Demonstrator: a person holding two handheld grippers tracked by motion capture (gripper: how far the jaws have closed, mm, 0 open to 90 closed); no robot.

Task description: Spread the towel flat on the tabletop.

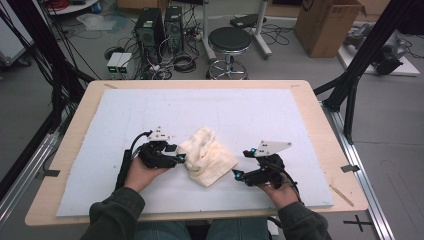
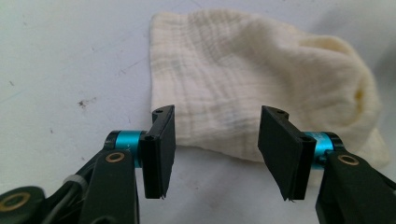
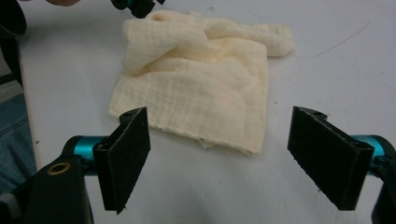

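Cloth: a cream muslin cloth lies loosely folded and rumpled on the white table cover, centre of the high view, between the two grippers.
Left gripper: jaws apart, nothing between them — tips at the cloth's left edge in the high view, touching or just short of it; I cannot tell which. In the left gripper view the cloth sits straight ahead, its near hem just past the jaw tips.
Right gripper: jaws wide apart, empty, near the cloth's lower-right corner but clear of it. In the right gripper view the cloth lies ahead and slightly left of centre.
Long axis: runs from upper left to lower right in the high view, bunched at the upper end, flatter at the lower.
Nearer hand: the left — judged best placed to pinch first.
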